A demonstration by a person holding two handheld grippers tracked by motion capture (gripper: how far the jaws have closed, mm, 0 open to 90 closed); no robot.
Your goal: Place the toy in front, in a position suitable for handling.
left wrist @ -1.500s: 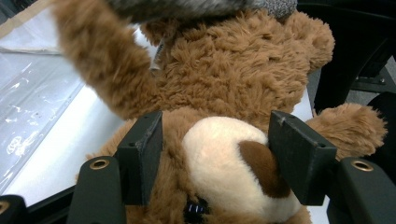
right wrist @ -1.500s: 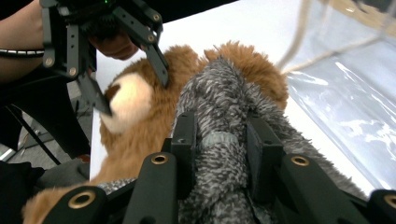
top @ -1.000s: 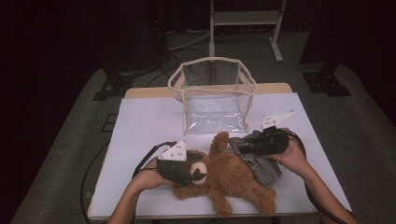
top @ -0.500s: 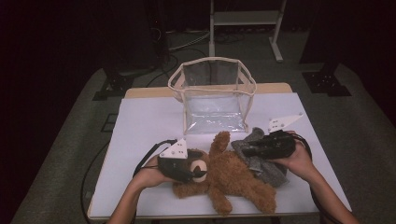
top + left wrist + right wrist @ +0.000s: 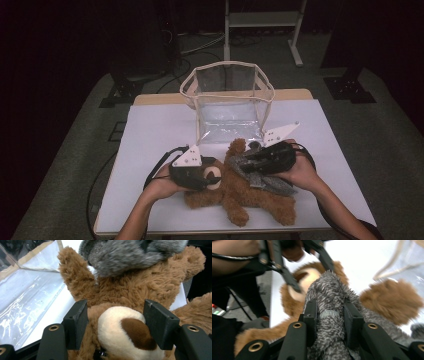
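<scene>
Brown plush teddy bear (image 5: 240, 192) lying on its back on white table (image 5: 150, 130), near front edge. L gripper (image 5: 113, 326) clamping bear's snout, pinning head. R gripper (image 5: 329, 322) pinching fuzzy grey knit garment (image 5: 262, 172), peeling it off torso; garment partly off. Clear plastic bag (image 5: 230, 102) standing behind, empty; packing probably remaining.

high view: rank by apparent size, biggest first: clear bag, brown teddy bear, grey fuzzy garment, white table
1. white table
2. clear bag
3. brown teddy bear: close to the bag in extent, partly covered by the grippers, so 2 and 3 are unsure
4. grey fuzzy garment, partly hidden under the right gripper
</scene>
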